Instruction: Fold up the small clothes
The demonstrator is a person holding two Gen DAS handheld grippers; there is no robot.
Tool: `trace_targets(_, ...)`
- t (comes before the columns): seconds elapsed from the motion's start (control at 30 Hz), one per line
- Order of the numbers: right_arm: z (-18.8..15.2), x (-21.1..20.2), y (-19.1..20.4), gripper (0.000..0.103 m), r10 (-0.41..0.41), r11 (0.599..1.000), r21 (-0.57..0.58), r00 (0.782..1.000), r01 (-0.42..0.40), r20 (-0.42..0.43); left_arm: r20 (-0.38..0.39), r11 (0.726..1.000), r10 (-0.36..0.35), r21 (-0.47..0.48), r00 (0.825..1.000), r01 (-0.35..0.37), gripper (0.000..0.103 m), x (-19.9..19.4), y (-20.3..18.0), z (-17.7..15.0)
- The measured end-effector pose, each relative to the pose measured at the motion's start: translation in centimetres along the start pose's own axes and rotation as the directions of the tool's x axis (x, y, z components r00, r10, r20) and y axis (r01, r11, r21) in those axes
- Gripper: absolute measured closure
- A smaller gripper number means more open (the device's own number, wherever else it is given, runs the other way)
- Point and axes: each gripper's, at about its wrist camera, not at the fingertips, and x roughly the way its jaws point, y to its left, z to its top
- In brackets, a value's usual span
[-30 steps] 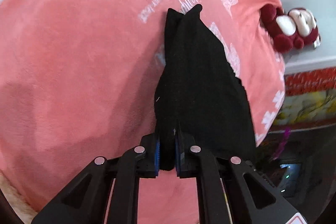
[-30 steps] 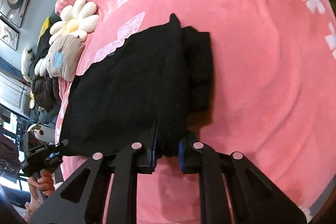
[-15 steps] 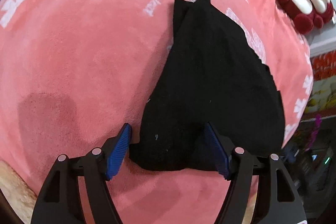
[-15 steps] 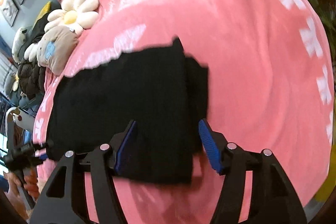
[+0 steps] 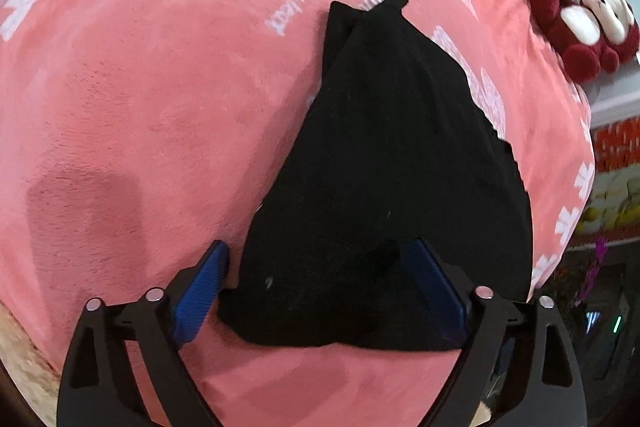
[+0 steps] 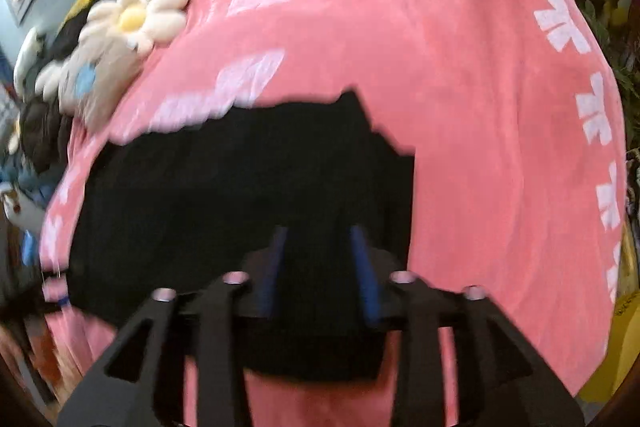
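Note:
A small black garment (image 5: 384, 163) lies folded flat on the pink blanket (image 5: 152, 99). My left gripper (image 5: 320, 267) is open, its blue pads on either side of the garment's near corner, not clamping it. In the right wrist view the same black garment (image 6: 240, 179) fills the middle. My right gripper (image 6: 318, 259) hovers over its near edge with the blue pads partly closed and a gap between them. The view is blurred by motion.
A dark red plush toy (image 5: 584, 31) sits on a ledge beyond the blanket's right edge. A white flower plush (image 6: 136, 15) and other soft toys (image 6: 44, 123) lie at the blanket's left side in the right wrist view. The blanket's border (image 6: 600, 115) drops off at right.
Both grippers were shut on the garment's edge a second ago and have opened, leaving it flat. The right gripper's pads have since narrowed again and it is moving.

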Motion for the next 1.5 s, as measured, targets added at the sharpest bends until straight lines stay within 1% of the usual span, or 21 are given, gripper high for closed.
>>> trace_targets(0.1,-3.2,-1.2,1.0,0.045,-0.025,0.998,-0.051,1.0,0.024,-0.016,-0.003,1.0,0.019,-0.021,1.0,-0.019,0.013,-0.1,-0.2,0.3)
trace_targets(0.13,-4.0,-1.4,0.9,0.038,-0.022,0.998,-0.056,0.999,0.02,-0.027,0.017,1.0,-0.003,-0.026,1.0,0.003,0.025,-0.4,-0.2,0.3)
trace_targets(0.17,-4.7,-1.8,0.6,0.037,-0.015,0.999,-0.052,0.999,0.013,-0.029,0.025,1.0,-0.013,-0.022,1.0,0.014,0.054,-0.6,-0.4,0.4)
trace_targets(0.23,-5.5,-2.1,-0.3,0.035,0.01,0.999,-0.046,0.999,-0.011,-0.031,-0.005,1.0,-0.011,-0.003,1.0,0.011,0.091,-0.5,-1.0,0.7)
trace_targets(0.3,-6.4,-2.5,-1.3,0.033,0.008,1.0,-0.019,1.0,-0.009,-0.026,0.023,1.0,-0.021,-0.007,1.0,0.021,0.091,-1.6,-2.2,0.8)
trace_targets(0.33,-6.6,-2.7,-2.0,0.033,0.03,0.999,0.013,0.999,-0.03,-0.022,0.04,0.999,-0.026,0.019,0.999,0.026,0.092,-2.3,-3.2,0.8)
trace_targets(0.47,-7.1,-3.0,-5.0,0.033,0.097,0.98,0.17,0.995,-0.1,0.024,0.138,0.984,-0.057,0.177,0.989,0.032,0.093,-6.3,-9.5,0.2)
trace_targets(0.57,-7.3,-2.8,-6.6,0.033,0.131,0.956,0.257,0.99,-0.14,0.05,0.148,0.957,-0.123,0.278,0.981,0.078,0.093,-8.4,-14.9,-1.1)
trace_targets(0.67,-7.3,-2.9,-7.3,0.033,0.151,0.943,0.288,0.985,-0.168,0.079,0.129,0.921,-0.189,0.366,0.974,0.13,0.096,-8.9,-19.8,-3.3)
trace_targets(0.83,-7.3,-3.0,-8.0,0.033,0.19,0.92,0.325,0.975,-0.218,0.116,0.033,0.877,-0.188,0.455,0.982,0.153,0.096,-5.3,-25.7,-8.1)
trace_targets(0.97,-7.3,-3.1,-8.8,0.033,0.213,0.899,0.359,0.966,-0.252,0.145,-0.071,0.864,-0.149,0.476,0.986,0.165,0.097,-0.6,-26.9,-11.8)
trace_targets(1.03,-7.3,-3.1,-9.4,0.033,0.222,0.885,0.382,0.963,-0.266,0.155,-0.135,0.87,-0.117,0.463,0.984,0.167,0.097,2.1,-26.2,-13.5)
trace_targets(1.1,-7.4,-3.2,-10.0,0.033,0.231,0.87,0.406,0.958,-0.281,0.167,-0.134,0.891,-0.047,0.443,0.99,0.103,0.096,3.7,-25.2,-14.7)
trace_targets(1.13,-7.4,-3.2,-10.3,0.033,0.236,0.861,0.419,0.956,-0.289,0.174,-0.125,0.89,-0.028,0.449,0.992,0.081,0.091,3.9,-24.7,-15.1)
trace_targets(1.2,-7.5,-3.3,-10.8,0.033,0.257,0.842,0.436,0.947,-0.317,0.192,-0.093,0.881,-0.005,0.47,0.996,0.048,0.069,3.0,-23.9,-15.7)
trace_targets(1.23,-7.5,-3.4,-10.9,0.033,0.265,0.837,0.438,0.943,-0.329,0.202,-0.076,0.879,-0.009,0.474,0.997,0.045,0.051,2.4,-23.5,-15.8)
trace_targets(1.27,-7.4,-3.6,-10.9,0.033,0.278,0.831,0.434,0.936,-0.348,0.217,-0.054,0.875,-0.022,0.483,0.998,0.045,0.044,1.4,-23.0,-15.9)
trace_targets(1.3,-7.0,-4.0,-10.6,0.033,0.303,0.831,0.413,0.926,-0.372,0.224,-0.028,0.865,-0.033,0.501,0.999,0.043,0.042,0.3,-22.6,-16.0)
trace_targets(1.37,-6.0,-4.8,-9.5,0.032,0.35,0.839,0.356,0.909,-0.412,0.227,0.033,0.833,-0.004,0.553,0.999,-0.015,0.035,-1.9,-21.9,-16.2)
trace_targets(1.4,-5.3,-5.1,-8.7,0.032,0.373,0.843,0.325,0.901,-0.428,0.219,0.057,0.818,0.014,0.574,0.998,-0.044,0.034,-2.7,-21.6,-16.3)
trace_targets(1.5,-2.8,-3.9,-6.3,0.032,0.405,0.862,0.278,0.905,-0.425,0.129,0.117,0.775,0.038,0.624,0.992,-0.103,0.034,-5.1,-20.1,-16.4)
